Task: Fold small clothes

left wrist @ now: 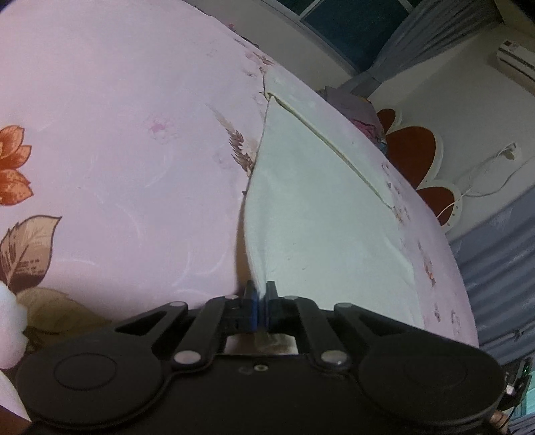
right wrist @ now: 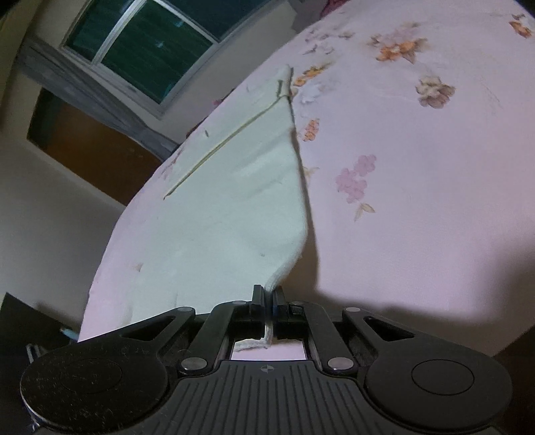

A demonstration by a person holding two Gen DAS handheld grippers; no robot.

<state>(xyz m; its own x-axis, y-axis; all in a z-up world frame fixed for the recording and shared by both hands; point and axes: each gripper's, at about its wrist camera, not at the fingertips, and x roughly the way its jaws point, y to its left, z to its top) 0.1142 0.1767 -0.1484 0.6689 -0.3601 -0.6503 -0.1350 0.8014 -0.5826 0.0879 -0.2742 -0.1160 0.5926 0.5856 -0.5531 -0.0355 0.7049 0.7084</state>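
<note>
Left wrist view: left gripper (left wrist: 260, 294) jaws closed tight on near corner of pale cloth (left wrist: 311, 207), corner lifted off bed sheet (left wrist: 117, 140), pink w/ floral print. Rest of cloth lies flat on bed, stretching away twd window (left wrist: 351, 30).

Right wrist view: right gripper (right wrist: 267, 297) jaws closed on other near corner of cloth (right wrist: 234, 214); hem pokes thru behind jaws.

Dim, soft, fisheye-warped, pink-tinted frames
</note>
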